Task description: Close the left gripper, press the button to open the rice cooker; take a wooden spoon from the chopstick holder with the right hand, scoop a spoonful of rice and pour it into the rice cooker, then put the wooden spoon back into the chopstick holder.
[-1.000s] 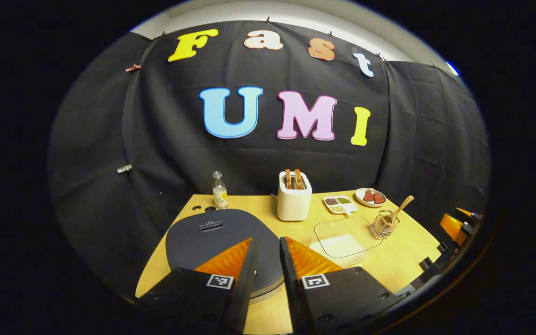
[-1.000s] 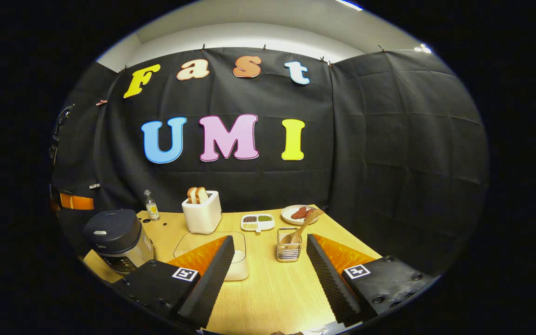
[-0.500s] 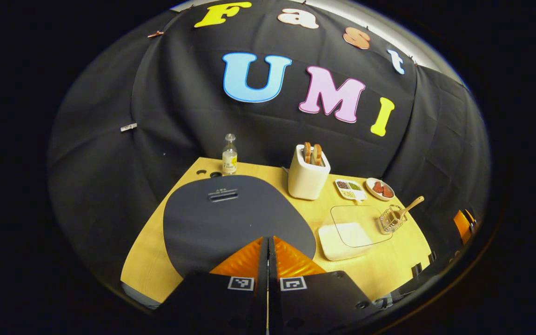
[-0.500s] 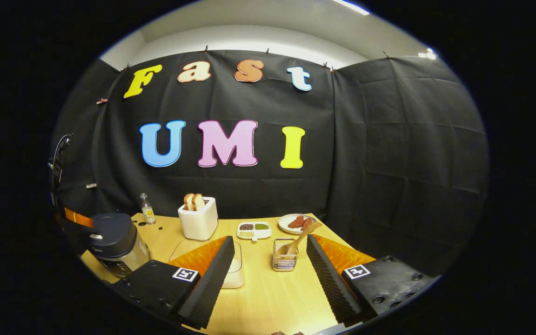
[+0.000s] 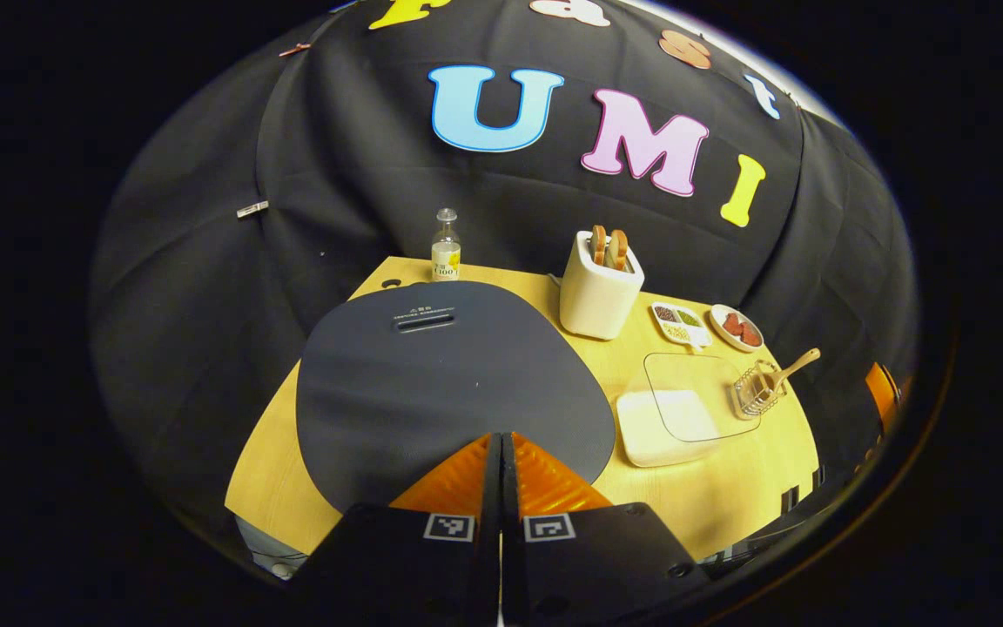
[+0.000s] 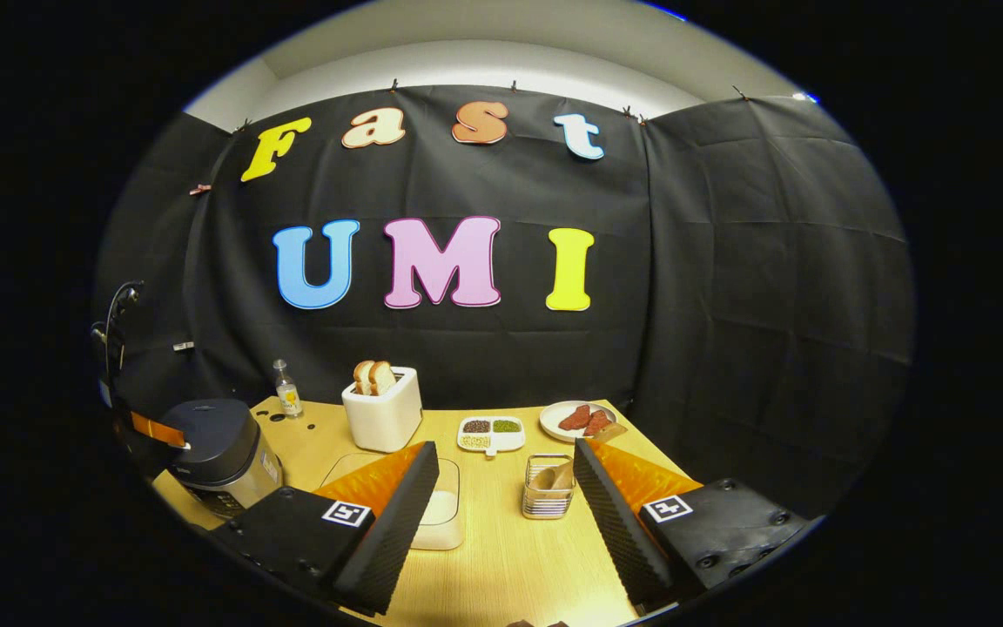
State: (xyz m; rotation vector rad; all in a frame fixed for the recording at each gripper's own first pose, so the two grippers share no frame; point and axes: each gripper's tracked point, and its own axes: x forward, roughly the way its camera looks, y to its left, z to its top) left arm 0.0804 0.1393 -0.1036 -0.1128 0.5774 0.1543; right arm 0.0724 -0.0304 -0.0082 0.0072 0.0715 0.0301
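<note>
The rice cooker [image 5: 449, 374] is a dark grey pot with its lid down, right under my left gripper [image 5: 499, 437], which is shut with nothing between its fingers and hangs over the lid's near edge. The button is hidden from me. In the right gripper view the cooker [image 6: 218, 448] stands at the left with the left gripper [image 6: 149, 427] at its top. The wire chopstick holder [image 6: 548, 498] holds the wooden spoon [image 6: 554, 477]; its handle leans right behind one finger. My right gripper [image 6: 506, 448] is open, short of the holder. A glass dish of rice [image 6: 440, 509] lies left of the holder.
At the back of the wooden table [image 6: 510, 557] stand a small bottle [image 6: 289, 392], a white toaster [image 6: 382, 414] with bread, a sectioned dish [image 6: 490, 431] and a plate [image 6: 578, 420] of red food. The table's right edge lies just past the holder [image 5: 756, 396].
My left gripper has shut and moved forward over the cooker lid, tilting down. The right gripper has shifted slightly, so the spoon handle now sits behind its right finger.
</note>
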